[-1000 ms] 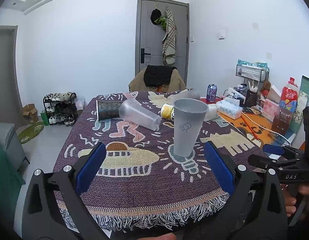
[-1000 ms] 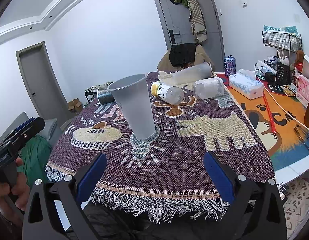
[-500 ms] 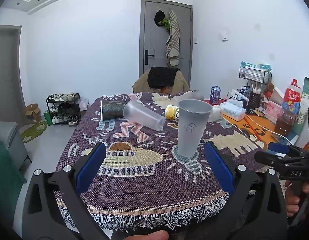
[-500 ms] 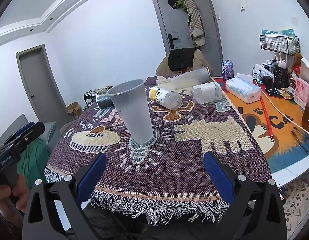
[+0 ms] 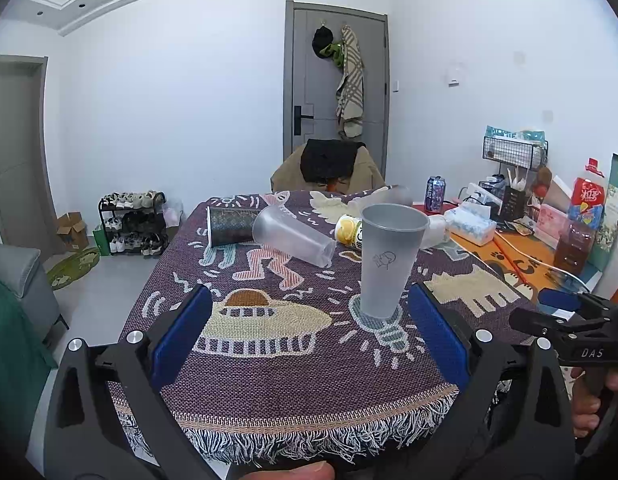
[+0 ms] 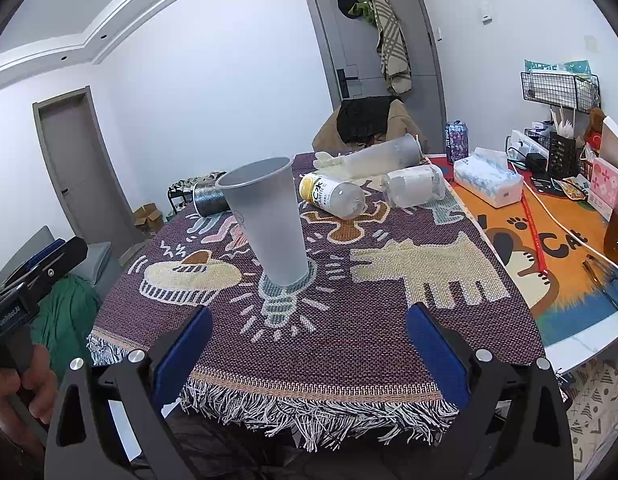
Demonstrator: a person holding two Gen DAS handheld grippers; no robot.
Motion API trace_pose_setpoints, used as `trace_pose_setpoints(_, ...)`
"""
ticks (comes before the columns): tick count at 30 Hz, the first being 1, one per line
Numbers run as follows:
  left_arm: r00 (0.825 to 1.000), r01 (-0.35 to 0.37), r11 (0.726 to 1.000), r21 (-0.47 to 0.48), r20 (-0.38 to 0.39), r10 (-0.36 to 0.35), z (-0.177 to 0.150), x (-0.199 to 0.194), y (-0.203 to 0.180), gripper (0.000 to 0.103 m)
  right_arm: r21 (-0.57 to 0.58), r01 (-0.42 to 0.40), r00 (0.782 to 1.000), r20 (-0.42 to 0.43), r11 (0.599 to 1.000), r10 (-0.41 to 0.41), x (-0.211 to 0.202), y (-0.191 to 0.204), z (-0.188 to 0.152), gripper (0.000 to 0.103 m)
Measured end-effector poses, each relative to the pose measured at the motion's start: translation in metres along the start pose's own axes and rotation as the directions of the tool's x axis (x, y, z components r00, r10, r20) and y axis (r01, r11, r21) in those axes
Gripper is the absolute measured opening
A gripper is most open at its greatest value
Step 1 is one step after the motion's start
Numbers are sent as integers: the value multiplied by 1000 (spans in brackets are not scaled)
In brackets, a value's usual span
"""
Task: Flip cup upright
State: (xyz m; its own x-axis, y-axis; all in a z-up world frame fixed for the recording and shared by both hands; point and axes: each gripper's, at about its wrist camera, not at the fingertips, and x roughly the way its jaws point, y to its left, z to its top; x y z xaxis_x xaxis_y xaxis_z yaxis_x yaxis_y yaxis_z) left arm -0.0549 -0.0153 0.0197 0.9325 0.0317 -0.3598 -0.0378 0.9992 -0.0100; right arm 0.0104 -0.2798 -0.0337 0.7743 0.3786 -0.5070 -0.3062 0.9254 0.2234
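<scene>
A frosted grey plastic cup (image 5: 387,258) stands upright, mouth up, on the woven patterned tablecloth (image 5: 269,368); it also shows in the right wrist view (image 6: 269,222). My left gripper (image 5: 307,334) is open and empty, held back near the table's front edge, the cup beyond its right finger. My right gripper (image 6: 307,346) is open and empty, also back at the front edge, the cup ahead and to the left. The right gripper shows at the right of the left wrist view (image 5: 565,320).
A clear cup (image 5: 293,236) and a dark cup (image 5: 231,226) lie on their sides behind. A yellow-capped bottle (image 6: 333,196), a clear bottle (image 6: 415,186) and a long tumbler (image 6: 385,156) lie further back. A tissue box (image 6: 489,180) and desk clutter sit right.
Both grippers have drawn back slightly from the cup and risen a little. The cup has stayed upright in the same spot.
</scene>
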Motion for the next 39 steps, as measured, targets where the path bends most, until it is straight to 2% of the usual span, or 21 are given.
trace_pose_setpoints(39, 1000, 2, 1000, -2, -2, -2, -4, 1, 2, 97, 0, 7, 1000, -1, 1000, -7, 1, 0, -4, 95)
